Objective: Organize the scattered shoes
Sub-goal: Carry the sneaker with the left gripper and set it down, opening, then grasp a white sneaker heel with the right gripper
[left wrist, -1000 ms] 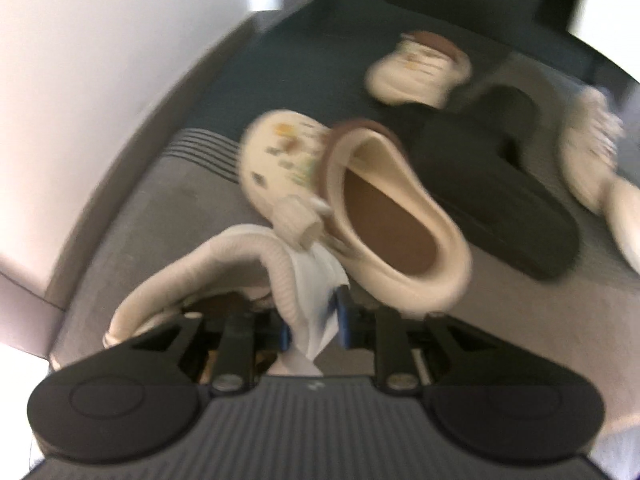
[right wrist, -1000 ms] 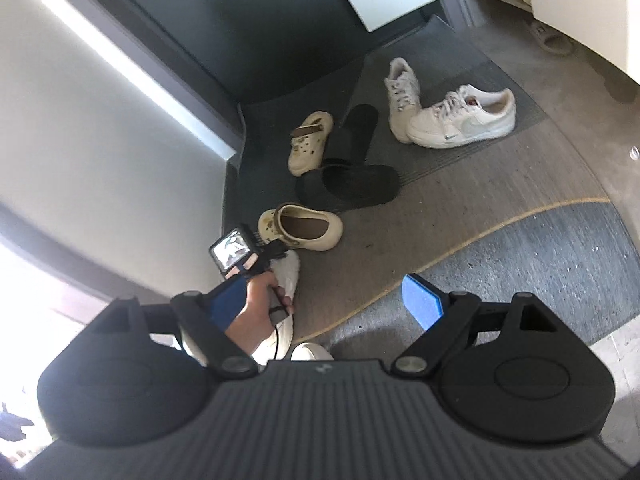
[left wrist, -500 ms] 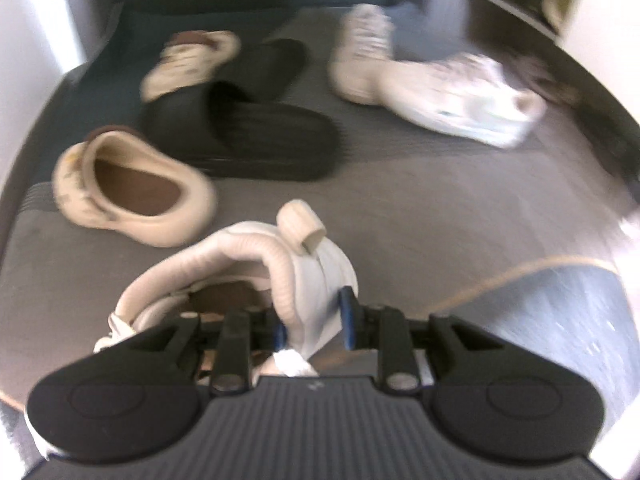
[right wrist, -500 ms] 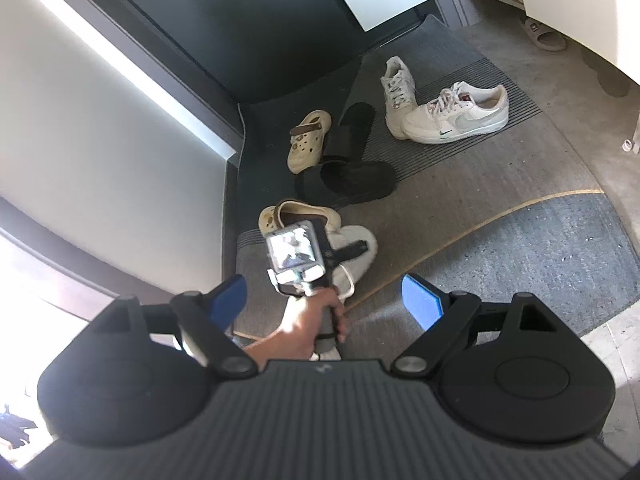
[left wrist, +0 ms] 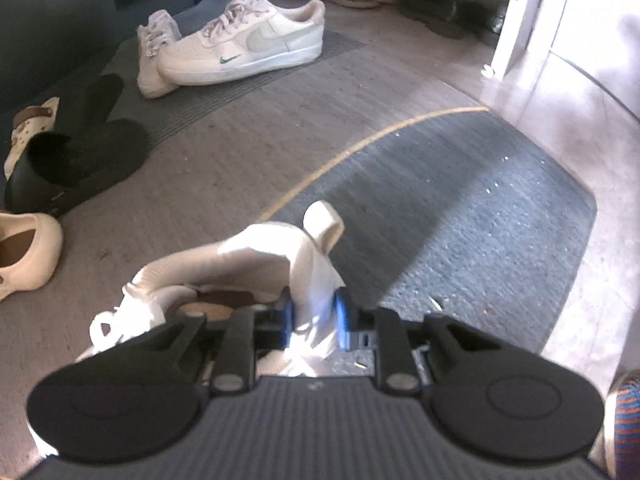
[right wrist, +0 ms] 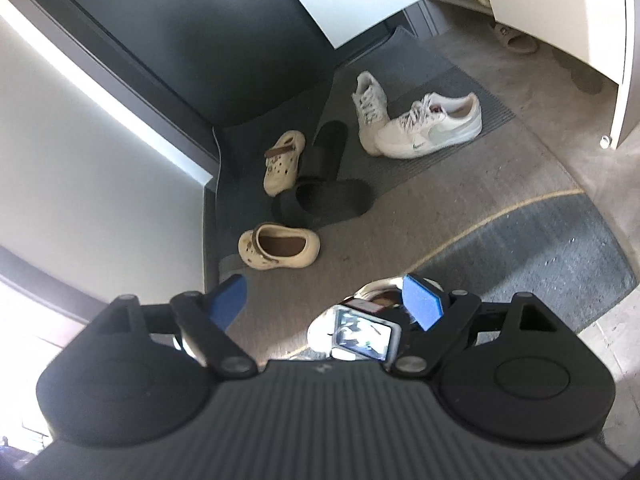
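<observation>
Nearest the left wrist camera, the left gripper (left wrist: 314, 314) is clamped on the heel of a white high-top sneaker (left wrist: 256, 264) above the grey doormat (left wrist: 460, 216). The right gripper (right wrist: 324, 300) hangs spread apart, holding nothing. Farther off lie a cream clog (right wrist: 280, 246), black slides (right wrist: 324, 196) and white Nike sneakers (right wrist: 432, 128).

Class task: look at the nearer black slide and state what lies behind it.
Behind the nearer black slide lies the second black slide, touching it, with a cream clog beside that. The slide covers the second slide's near end, so that part cannot be seen.
</observation>
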The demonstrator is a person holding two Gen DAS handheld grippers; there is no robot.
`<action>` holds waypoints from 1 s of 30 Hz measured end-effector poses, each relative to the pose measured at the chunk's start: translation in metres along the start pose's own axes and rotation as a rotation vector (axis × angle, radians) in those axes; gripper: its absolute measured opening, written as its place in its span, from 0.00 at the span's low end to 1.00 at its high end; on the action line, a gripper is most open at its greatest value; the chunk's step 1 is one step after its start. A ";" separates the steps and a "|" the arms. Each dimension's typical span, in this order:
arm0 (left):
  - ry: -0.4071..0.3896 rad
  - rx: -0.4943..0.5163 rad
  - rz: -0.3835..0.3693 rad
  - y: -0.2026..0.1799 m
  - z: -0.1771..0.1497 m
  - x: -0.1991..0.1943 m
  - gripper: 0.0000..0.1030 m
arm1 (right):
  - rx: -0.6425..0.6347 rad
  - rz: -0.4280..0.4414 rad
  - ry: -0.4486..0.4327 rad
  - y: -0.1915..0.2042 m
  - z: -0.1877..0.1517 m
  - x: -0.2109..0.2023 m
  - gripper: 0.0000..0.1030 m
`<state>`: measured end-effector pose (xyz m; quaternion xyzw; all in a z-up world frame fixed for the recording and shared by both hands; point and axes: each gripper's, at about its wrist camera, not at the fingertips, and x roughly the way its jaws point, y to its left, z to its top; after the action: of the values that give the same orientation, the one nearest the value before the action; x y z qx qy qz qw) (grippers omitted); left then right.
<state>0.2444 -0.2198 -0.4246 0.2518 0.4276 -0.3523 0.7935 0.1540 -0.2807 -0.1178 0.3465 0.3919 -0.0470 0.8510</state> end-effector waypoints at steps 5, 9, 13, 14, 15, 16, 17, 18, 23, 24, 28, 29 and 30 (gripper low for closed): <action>-0.029 0.063 0.034 -0.007 -0.005 -0.003 0.29 | -0.017 -0.002 -0.039 -0.002 0.004 -0.003 0.84; -0.087 0.095 0.035 -0.012 -0.007 -0.024 0.65 | -0.047 -0.002 -0.071 -0.001 0.008 -0.005 0.84; -0.132 0.003 -0.047 -0.010 -0.019 -0.068 0.72 | -0.078 -0.001 -0.103 -0.001 0.012 -0.007 0.84; -0.140 -0.015 -0.058 -0.009 -0.021 -0.077 0.74 | -0.086 -0.001 -0.111 -0.001 0.013 -0.008 0.84; -0.157 -0.031 -0.064 -0.007 -0.026 -0.090 0.77 | -0.127 0.008 -0.131 0.002 0.015 -0.008 0.84; -0.178 -0.048 -0.068 -0.004 -0.032 -0.104 0.79 | -0.168 0.018 -0.150 0.006 0.018 -0.008 0.84; -0.195 -0.054 -0.069 -0.001 -0.035 -0.113 0.79 | -0.196 0.018 -0.155 0.008 0.019 -0.008 0.84; -0.225 -0.065 -0.059 0.003 -0.041 -0.125 0.80 | -0.237 0.019 -0.142 0.010 0.019 -0.003 0.84; -0.296 -0.247 0.016 0.039 -0.070 -0.158 0.86 | -0.320 0.047 -0.016 0.006 0.022 0.031 0.84; -0.304 -0.271 0.033 0.045 -0.075 -0.161 0.86 | -0.337 0.051 0.016 0.004 0.023 0.041 0.84; -0.330 -0.454 0.138 0.081 -0.101 -0.177 0.87 | -0.569 -0.029 0.017 -0.011 0.022 0.097 0.84; -0.335 -0.499 0.143 0.095 -0.107 -0.180 0.87 | -0.597 -0.041 0.029 -0.021 0.022 0.116 0.84; -0.334 -0.539 0.164 0.106 -0.112 -0.181 0.88 | -0.605 -0.047 0.036 -0.025 0.022 0.122 0.84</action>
<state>0.2008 -0.0126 -0.3159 0.0051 0.3479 -0.1978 0.9164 0.2434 -0.2893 -0.2073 0.0692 0.4112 0.0586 0.9070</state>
